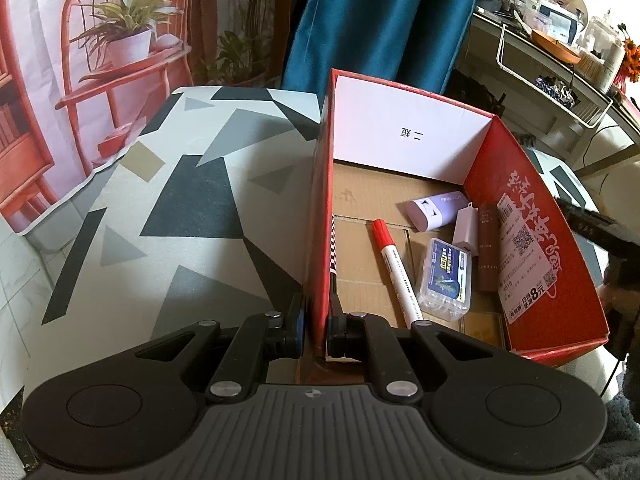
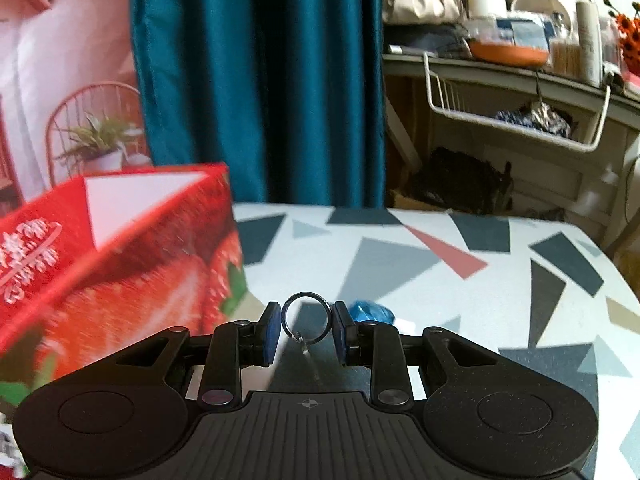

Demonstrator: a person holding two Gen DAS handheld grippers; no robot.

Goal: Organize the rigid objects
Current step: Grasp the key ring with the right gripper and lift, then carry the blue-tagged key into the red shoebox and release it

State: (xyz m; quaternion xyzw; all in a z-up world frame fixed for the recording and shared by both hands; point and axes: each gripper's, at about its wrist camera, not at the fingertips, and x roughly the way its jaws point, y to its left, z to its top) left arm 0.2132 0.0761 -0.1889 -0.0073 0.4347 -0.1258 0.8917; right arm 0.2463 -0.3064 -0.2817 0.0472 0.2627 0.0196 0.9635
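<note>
A red cardboard box [image 1: 532,220] stands open on the patterned table. My left gripper [image 1: 316,328] is shut on the box's left wall near its front corner. Inside lie a red-capped marker [image 1: 396,268], a clear case with a blue label [image 1: 446,276], a purple tube [image 1: 434,210], a white charger [image 1: 467,230] and a brown stick [image 1: 489,252]. My right gripper [image 2: 306,332] is shut on a dark metal key ring [image 2: 306,318], held above the table to the right of the box [image 2: 120,260]. A blue object [image 2: 372,313] lies just behind the right finger.
The table [image 1: 192,208] wears a cloth with grey and black triangles. A blue curtain [image 2: 260,80] hangs behind it. A cluttered shelf with a white wire basket [image 2: 516,120] stands at the back right. My right gripper shows in the left wrist view [image 1: 592,220] at the right edge.
</note>
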